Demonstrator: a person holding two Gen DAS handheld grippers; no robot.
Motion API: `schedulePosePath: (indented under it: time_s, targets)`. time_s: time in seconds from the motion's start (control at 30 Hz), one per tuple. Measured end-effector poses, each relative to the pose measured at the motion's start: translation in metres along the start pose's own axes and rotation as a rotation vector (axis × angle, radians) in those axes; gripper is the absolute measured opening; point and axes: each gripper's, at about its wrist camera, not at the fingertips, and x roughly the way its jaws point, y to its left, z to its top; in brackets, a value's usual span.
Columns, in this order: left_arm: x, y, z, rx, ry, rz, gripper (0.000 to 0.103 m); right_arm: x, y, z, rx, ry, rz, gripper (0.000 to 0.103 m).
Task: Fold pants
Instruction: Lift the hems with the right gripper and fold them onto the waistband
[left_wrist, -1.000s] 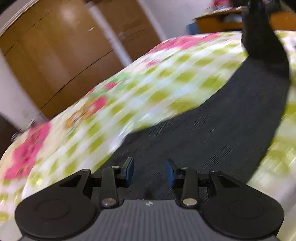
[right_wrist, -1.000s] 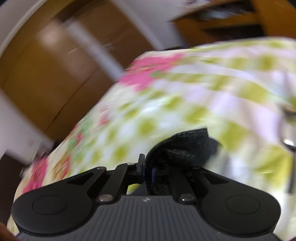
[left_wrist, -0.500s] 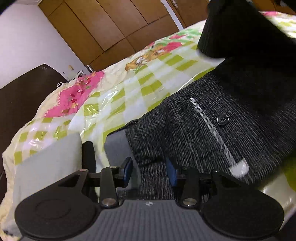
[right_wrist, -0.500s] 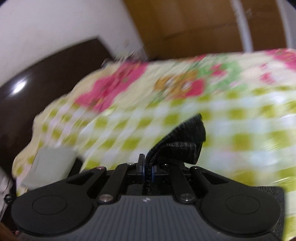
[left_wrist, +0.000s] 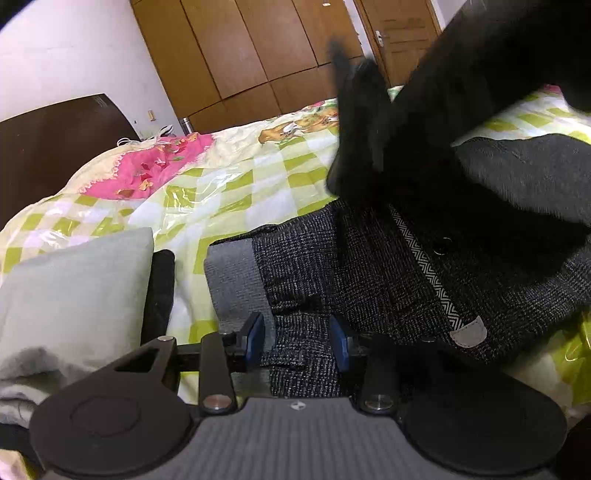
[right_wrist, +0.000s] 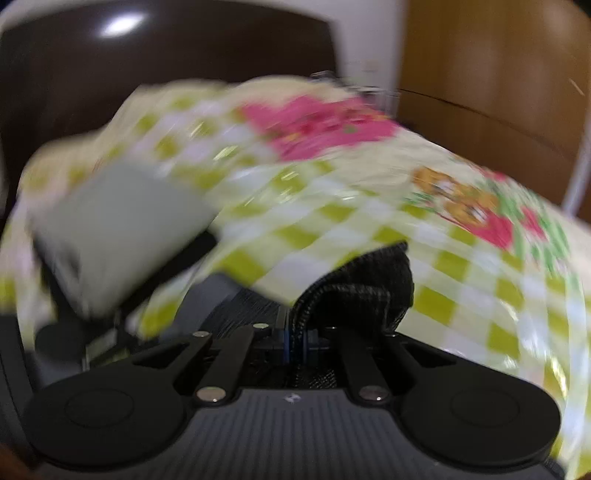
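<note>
While my left gripper (left_wrist: 297, 341) hangs low over the bed, its blue-padded fingers (left_wrist: 254, 338) stand apart with a strip of the pants (left_wrist: 373, 280) lying between them — the cloth passes through the gap, but I cannot see either pad pressing on it. These pants are a dark grey checked weave, spread across the bedspread (left_wrist: 236, 184) ahead of that gripper, with a herringbone-trimmed pocket edge (left_wrist: 424, 266), a small dark button (left_wrist: 443, 245) and a pale tab (left_wrist: 469, 332) showing on the upper layer. Above this layer a dark fold of the same garment hangs in the air (blurred, so I cannot make out its edge).

My right gripper (right_wrist: 293, 341) has its jaws drawn together on a dark bunched hem of the pants (right_wrist: 369, 288); the cloth rises from between the pads and curls over to the right. That view is smeared, so finer detail is lost.

Further out, the bedspread (right_wrist: 461, 258) is a glossy green-and-white check with pink flowers. A folded pale grey garment (left_wrist: 77, 280) sits at the left of the left view, just beside a darker grey piece (left_wrist: 232, 273) that lies partly under the pants — the same pale stack (right_wrist: 122, 225) shows in the right view. Behind the bed are a dark headboard (left_wrist: 55, 147) and wooden wardrobe doors (left_wrist: 258, 55).
</note>
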Motion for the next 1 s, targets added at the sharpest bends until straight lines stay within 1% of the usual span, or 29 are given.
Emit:
schedulePosePath:
  time_s: [0.03, 0.07, 0.13, 0.17, 0.23, 0.33, 0.5, 0.67, 0.8, 0.93, 1.0]
  targets:
    - [-0.001, 0.001, -0.002, -0.006, -0.004, -0.001, 0.050, 0.005, 0.011, -0.003, -0.053, 0.015, 0.007, 0.007]
    - [-0.002, 0.001, -0.004, -0.012, -0.009, -0.003, 0.050, 0.011, 0.025, -0.008, -0.132, 0.020, -0.004, 0.007]
    - [-0.003, 0.002, -0.006, -0.021, -0.016, -0.007, 0.050, 0.014, 0.041, -0.015, -0.230, 0.002, -0.035, 0.007]
    - [-0.002, 0.003, -0.005, -0.022, -0.017, -0.007, 0.050, 0.017, 0.045, -0.018, -0.259, -0.002, -0.047, 0.007]
    - [-0.001, 0.005, -0.005, -0.024, -0.020, -0.010, 0.050, 0.021, 0.047, -0.021, -0.259, 0.001, -0.053, 0.007]
    - [-0.001, 0.006, -0.006, -0.027, -0.025, -0.012, 0.050, 0.019, 0.054, -0.026, -0.304, -0.017, -0.079, 0.007]
    - [-0.002, 0.007, -0.007, -0.037, -0.028, -0.014, 0.050, 0.022, 0.050, -0.022, -0.243, -0.006, -0.065, 0.008]
    - [-0.005, 0.006, -0.011, -0.038, -0.030, -0.018, 0.050, 0.014, 0.050, -0.013, -0.190, -0.053, -0.071, 0.006]
    - [-0.003, 0.006, -0.010, -0.039, -0.028, -0.020, 0.049, 0.003, 0.055, -0.006, -0.224, -0.110, -0.075, 0.006]
    - [-0.003, 0.005, -0.012, -0.044, -0.030, -0.022, 0.049, 0.005, 0.061, -0.005, -0.241, -0.129, -0.068, 0.006]
    - [-0.003, 0.005, -0.012, -0.043, -0.029, -0.022, 0.049, 0.006, 0.060, -0.005, -0.222, -0.129, -0.058, 0.006]
